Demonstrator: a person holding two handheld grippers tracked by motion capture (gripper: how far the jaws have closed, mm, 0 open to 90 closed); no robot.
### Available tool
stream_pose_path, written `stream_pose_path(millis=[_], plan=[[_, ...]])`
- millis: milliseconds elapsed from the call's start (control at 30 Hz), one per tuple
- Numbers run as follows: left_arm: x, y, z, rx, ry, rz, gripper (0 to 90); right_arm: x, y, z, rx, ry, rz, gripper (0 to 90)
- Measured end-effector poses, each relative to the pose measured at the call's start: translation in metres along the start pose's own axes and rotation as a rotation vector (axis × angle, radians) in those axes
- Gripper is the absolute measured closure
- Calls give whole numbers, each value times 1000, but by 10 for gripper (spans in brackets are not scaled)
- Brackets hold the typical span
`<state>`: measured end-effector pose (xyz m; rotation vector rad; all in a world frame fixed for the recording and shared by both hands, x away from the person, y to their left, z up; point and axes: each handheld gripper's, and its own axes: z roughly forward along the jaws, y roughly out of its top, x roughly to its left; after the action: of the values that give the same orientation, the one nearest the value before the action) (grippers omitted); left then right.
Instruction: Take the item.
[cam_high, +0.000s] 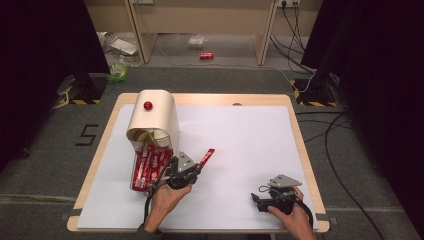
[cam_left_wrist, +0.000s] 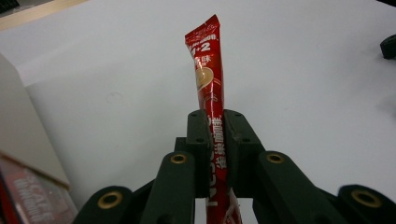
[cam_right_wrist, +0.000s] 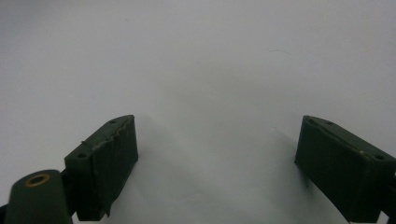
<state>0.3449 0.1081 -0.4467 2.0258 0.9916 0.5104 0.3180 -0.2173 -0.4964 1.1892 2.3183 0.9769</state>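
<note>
The left hand-held gripper (cam_left_wrist: 215, 140) is clenching a red sachet stick (cam_left_wrist: 208, 79) near its lower middle, the light, limp, slippery packet pointing toward one o'clock over the desk (cam_high: 240, 145), while the right hand-held gripper (cam_right_wrist: 217, 163) is resting released.

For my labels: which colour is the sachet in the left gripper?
Red sachet with white print; left gripper view.

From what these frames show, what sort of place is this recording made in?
Probably a lab or studio set up for recording: a table under a white sheet, dark curtains at both sides, loose cables over grey carpet, and hazard-striped stand feet.
</note>
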Motion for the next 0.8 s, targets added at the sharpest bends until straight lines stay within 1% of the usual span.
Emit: stream_pose_path(millis=[33, 100, 267, 400, 433, 500, 533, 700, 733, 800], plan=[[-2, 1, 3, 7, 1, 6, 808, 0, 0, 0, 1, 1, 1, 132], [-2, 1, 6, 12, 9, 4, 808, 0, 0, 0, 1, 1, 1, 132], [-4, 1, 10, 21, -5, -2, 808, 0, 0, 0, 2, 1, 0, 132], [-7, 1, 14, 38, -6, 6, 807, 0, 0, 0, 2, 1, 3, 132], [-7, 2, 17, 40, 3, 9, 806, 0, 0, 0, 1, 1, 1, 132], [-8, 2, 20, 49, -2, 3, 806, 0, 0, 0, 0, 0, 0, 132], [-8, 2, 21, 54, -3, 7, 806, 0, 0, 0, 0, 0, 0, 132], [-9, 1, 25, 58, 3, 5, 806, 0, 0, 0, 2, 1, 0, 132], [-10, 1, 26, 58, -3, -1, 806, 0, 0, 0, 2, 1, 0, 132], [-11, 1, 27, 58, -6, 0, 805, 0, 0, 0, 1, 1, 1, 132]])
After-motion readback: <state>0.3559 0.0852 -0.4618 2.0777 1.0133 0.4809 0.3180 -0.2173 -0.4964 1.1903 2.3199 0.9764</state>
